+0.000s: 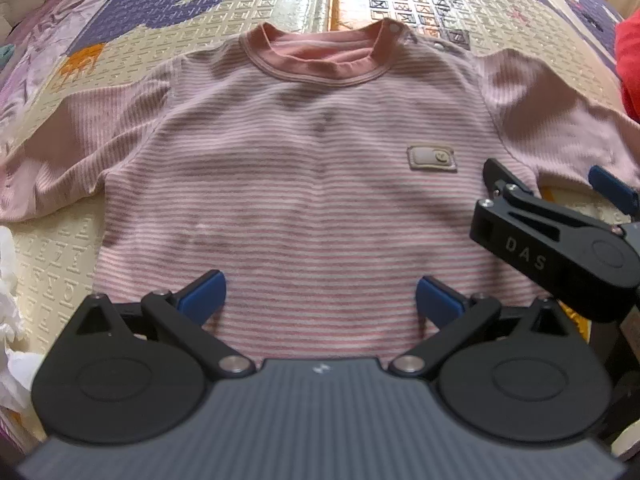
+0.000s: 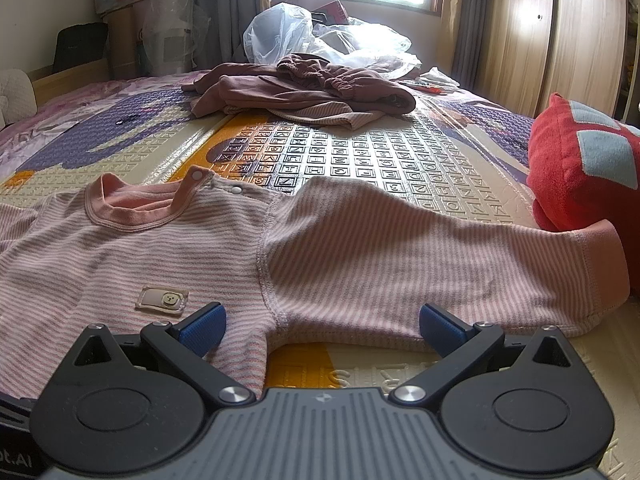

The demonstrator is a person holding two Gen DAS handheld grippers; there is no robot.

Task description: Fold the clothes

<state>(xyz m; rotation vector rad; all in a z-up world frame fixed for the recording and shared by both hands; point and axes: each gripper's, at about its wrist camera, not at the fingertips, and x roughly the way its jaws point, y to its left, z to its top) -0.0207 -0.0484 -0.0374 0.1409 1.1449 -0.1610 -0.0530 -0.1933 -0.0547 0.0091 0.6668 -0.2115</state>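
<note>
Pink striped ribbed child's top (image 1: pixel 304 184): spread flat, front up, on embossed play mat (image 1: pixel 52 256), ready for folding. Left gripper (image 1: pixel 320 300) spread wide over near hem; right gripper (image 2: pixel 322 326) likewise agape, near right armpit.

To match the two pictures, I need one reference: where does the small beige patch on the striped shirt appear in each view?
Left wrist: patch sits right of centre, on the shirt's chest.
Right wrist: patch sits lower left, near the left fingertip.
Shared landmark: the pink collar, seen in both.
</note>
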